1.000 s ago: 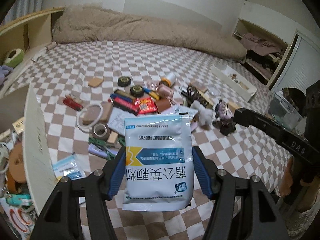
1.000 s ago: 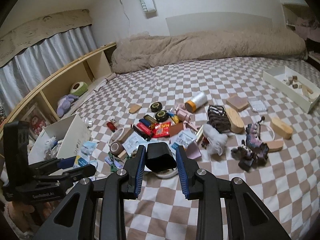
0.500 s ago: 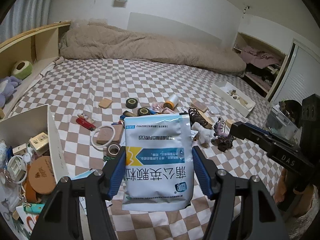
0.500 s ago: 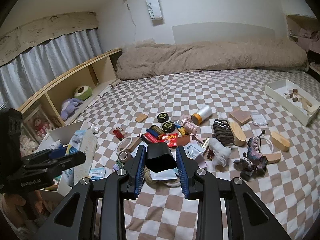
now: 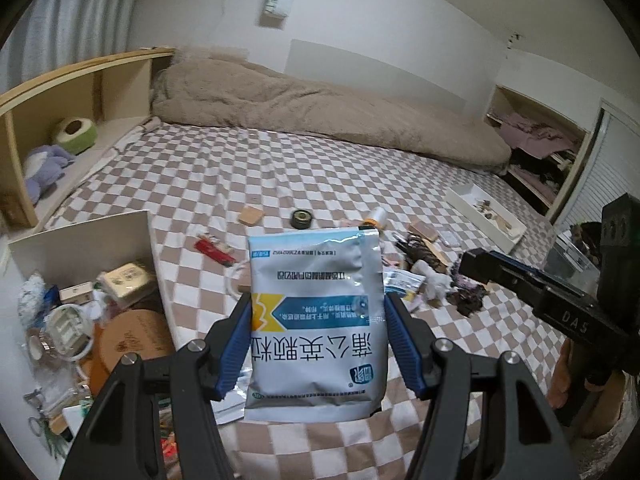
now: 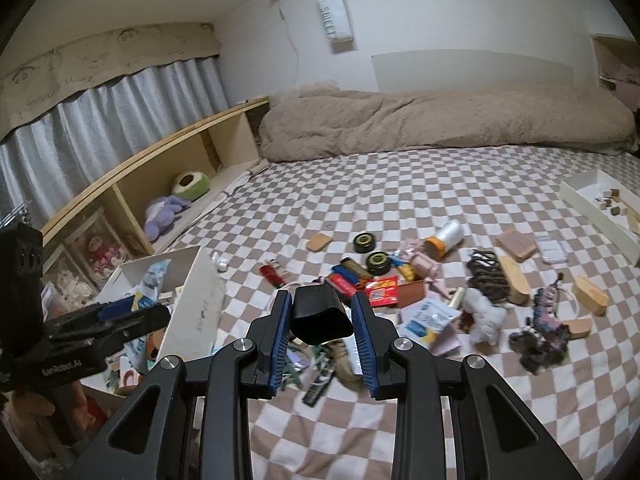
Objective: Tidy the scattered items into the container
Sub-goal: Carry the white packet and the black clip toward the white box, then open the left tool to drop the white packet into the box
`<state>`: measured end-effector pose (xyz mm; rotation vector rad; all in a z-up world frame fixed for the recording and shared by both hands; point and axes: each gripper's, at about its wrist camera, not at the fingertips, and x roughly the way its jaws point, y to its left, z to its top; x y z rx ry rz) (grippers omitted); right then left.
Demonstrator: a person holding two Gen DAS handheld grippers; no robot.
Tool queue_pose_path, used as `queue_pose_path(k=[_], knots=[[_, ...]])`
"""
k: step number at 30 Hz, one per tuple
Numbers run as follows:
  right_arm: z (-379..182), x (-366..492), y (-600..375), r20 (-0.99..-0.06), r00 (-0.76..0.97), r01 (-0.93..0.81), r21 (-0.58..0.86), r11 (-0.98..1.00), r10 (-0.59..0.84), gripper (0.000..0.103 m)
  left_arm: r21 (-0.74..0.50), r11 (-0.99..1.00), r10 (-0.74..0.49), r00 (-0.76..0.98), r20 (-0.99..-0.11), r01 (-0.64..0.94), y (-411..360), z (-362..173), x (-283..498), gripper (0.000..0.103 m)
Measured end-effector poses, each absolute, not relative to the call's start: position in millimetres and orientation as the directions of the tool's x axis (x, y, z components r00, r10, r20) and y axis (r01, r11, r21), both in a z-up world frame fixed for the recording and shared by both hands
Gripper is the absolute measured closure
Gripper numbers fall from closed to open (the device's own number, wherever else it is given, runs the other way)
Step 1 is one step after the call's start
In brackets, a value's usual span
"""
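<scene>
Right now you are gripping a blue-and-white medicine sachet [image 5: 316,320] in the left gripper [image 5: 318,344], jaws clenched on its two side edges, and carrying it above the checkered bed [image 5: 240,176] beside the white storage box [image 5: 80,240]. Your right gripper [image 6: 322,340] is clamping a small black cap-like piece [image 6: 320,316]. The sachet looks light, thin and floppy with a slick film, so you are wise keeping the hold low on its sides.
</scene>
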<state>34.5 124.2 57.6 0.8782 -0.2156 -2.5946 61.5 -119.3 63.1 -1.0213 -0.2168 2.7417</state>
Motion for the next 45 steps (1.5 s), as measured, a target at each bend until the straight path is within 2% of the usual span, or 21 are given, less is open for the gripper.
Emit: queue_pose_path(k=[14,22,35,45], knots=[[63.4,28.9,62.0,-0.539,-0.655,0.42,0.321,-0.849,-0.529,0.072,-0.178,-0.984,0.089,-0.778,-0.621,0.029,-213.8,69.2,87.3,0.04],[63.6,34.7,27.2,-0.537,-0.582,0.505,0.35,-0.789,-0.611,0.072,-0.165,-0.983,0.049,-0.764,-0.643,0.076,-244.0,57.4,90.5,0.04],[56.0,42.9,-4.9,-0.56,-0.526,0.559,0.34,-0.756,-0.64,0.072,-0.037,-0.999,0.003,-0.646,-0.763,0.039,-250.4,2.1,84.2,0.04],[48.2,41.9,-11.5,-0.574,-0.518,0.556,0.338,-0.759,-0.634,0.072,0.04,-0.997,0.008,-0.566,-0.824,-0.072,-245.2,-22.2,76.7,0.04]])
